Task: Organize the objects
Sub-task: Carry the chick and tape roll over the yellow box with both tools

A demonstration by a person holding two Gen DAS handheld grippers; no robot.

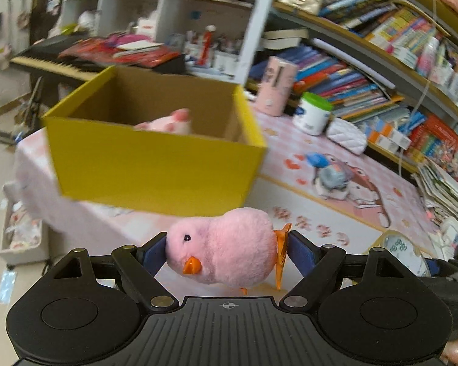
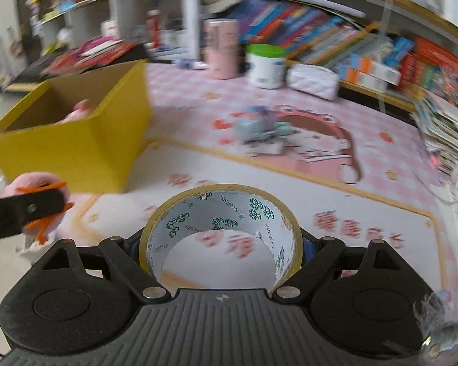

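Notably, both views were motion-blurred. Left tongs (image 1: 227, 251) clamped a pink chick (image 1: 226, 253) by head and tail, above the surface (image 1: 305, 189) and just short of the yellow box (image 1: 155, 164). Right tongs (image 2: 221, 253) gripped a tape roll (image 2: 221, 231); their pads were mostly hidden behind it. A pink toy (image 1: 168, 123) lay in the box, largely masked by its wall. A small blurred toy (image 2: 259, 128) lay mid-surface, unidentifiable.
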